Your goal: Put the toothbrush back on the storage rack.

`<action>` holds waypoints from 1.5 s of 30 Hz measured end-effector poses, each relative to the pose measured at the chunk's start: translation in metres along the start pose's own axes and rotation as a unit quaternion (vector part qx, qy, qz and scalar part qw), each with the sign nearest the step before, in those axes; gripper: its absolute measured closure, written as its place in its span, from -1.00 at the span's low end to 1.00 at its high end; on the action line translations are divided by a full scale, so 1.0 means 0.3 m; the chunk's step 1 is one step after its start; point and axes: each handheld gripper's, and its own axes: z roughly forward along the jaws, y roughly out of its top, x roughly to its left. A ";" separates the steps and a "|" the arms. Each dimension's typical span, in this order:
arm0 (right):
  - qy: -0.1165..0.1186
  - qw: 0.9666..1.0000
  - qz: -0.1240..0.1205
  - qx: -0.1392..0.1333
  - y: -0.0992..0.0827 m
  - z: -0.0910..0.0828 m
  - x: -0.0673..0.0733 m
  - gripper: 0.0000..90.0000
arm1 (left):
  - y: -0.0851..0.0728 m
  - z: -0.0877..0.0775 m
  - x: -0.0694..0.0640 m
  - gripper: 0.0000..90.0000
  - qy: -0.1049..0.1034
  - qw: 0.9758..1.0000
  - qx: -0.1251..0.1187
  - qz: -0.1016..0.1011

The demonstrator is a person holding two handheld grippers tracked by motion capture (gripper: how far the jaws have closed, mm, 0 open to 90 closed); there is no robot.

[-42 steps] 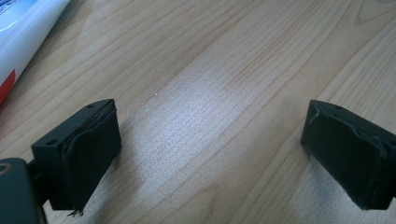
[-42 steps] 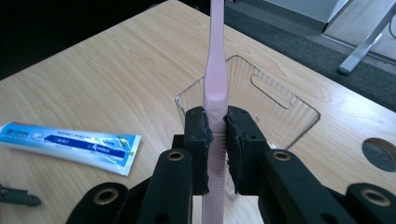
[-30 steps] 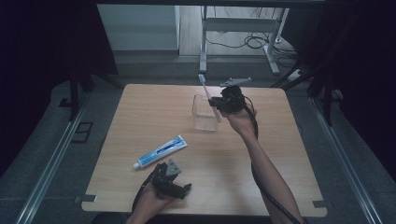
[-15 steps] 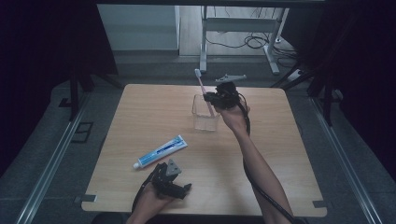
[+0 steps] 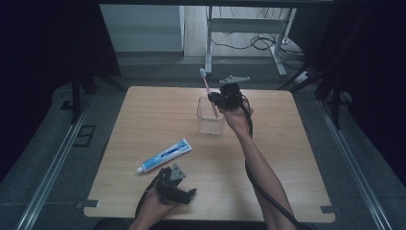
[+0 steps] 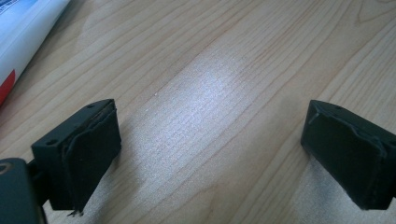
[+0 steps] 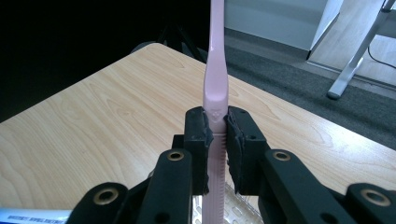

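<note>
A pink toothbrush (image 5: 208, 93) stands nearly upright, its lower end inside a clear plastic cup (image 5: 209, 120) at the table's far middle. My right gripper (image 5: 216, 99) is shut on the handle just above the cup's rim; in the right gripper view the pads (image 7: 201, 133) press the toothbrush (image 7: 215, 88) from both sides, with the cup's rim (image 7: 238, 207) below. A white and blue toothpaste tube (image 5: 164, 155) lies flat at the front left. My left gripper (image 5: 184, 195) rests near the front edge, open over bare wood; the toothpaste tube (image 6: 21, 32) lies at its upper left.
The wooden table (image 5: 287, 158) has free surface to the right and at the far left. Beyond its far edge are a grey floor, a white desk frame (image 5: 242, 26) and cables. Dark curtains flank both sides.
My right gripper has carried the toothbrush a little left and down, so its handle now stands inside the cup. The left gripper has stayed put.
</note>
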 end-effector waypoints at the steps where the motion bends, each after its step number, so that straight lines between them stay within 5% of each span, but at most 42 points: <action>1: 0.000 1.000 0.000 0.000 -0.003 0.005 -0.003 0.74 | 0.000 0.000 0.000 -0.90 0.000 1.000 0.000 0.000; 45: -0.021 0.997 -0.013 0.072 -0.133 0.120 -0.065 0.73 | 0.000 0.000 -0.001 -0.90 0.000 1.000 -0.001 -0.001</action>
